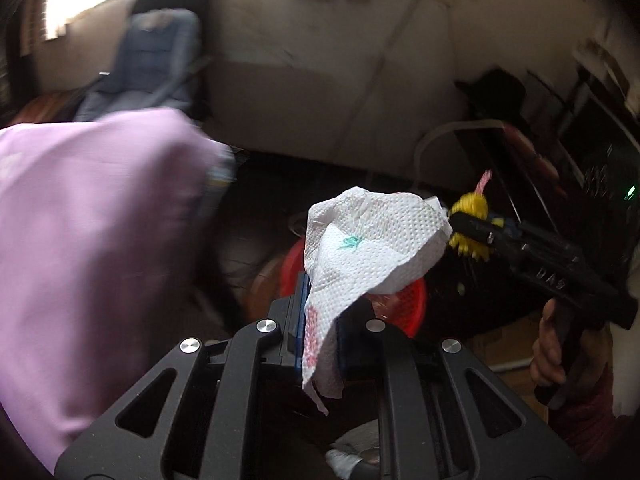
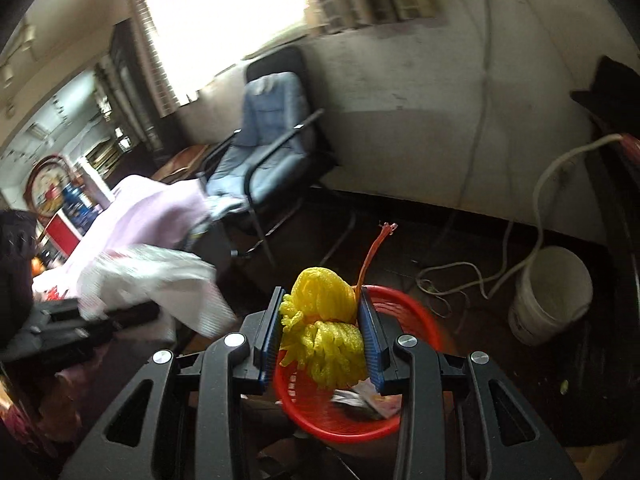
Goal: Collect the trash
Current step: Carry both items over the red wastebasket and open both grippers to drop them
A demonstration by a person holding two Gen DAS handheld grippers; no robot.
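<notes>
Clamped between the 2 blue pads of the left gripper point(image 1: 320, 328) is a crumpled white paper towel point(image 1: 372, 248), printed with a small green mark and some red pattern; most of the sheet billows up and forward past the fingertips, and a torn tail hangs down behind them. The jaws are pressed nearly together on the sheet. Beneath the towel a red plastic basket point(image 1: 412, 300) is seen on the dark floor.

The right gripper point(image 2: 320, 340) is closed on a yellow foam net point(image 2: 320, 320), the kind wrapped round fruit, which is squeezed between both pads and fills the gap. An orange-red string point(image 2: 372, 252) rises from the net. In the right wrist view the basket point(image 2: 304, 404) lies directly under the net, its far rim showing past the right pad, and crumpled paper scraps point(image 2: 368, 400) are seen inside it near its lower right wall.

In the left wrist view the right gripper point(image 1: 468, 232) is seen just beside the towel's right edge, held by a hand point(image 1: 550, 352).

A pink cloth point(image 1: 80, 240) fills the left of that view. A blue-grey chair point(image 2: 264, 136) stands by the wall, and a white bucket point(image 2: 548, 292) is set well to the right of the basket.
</notes>
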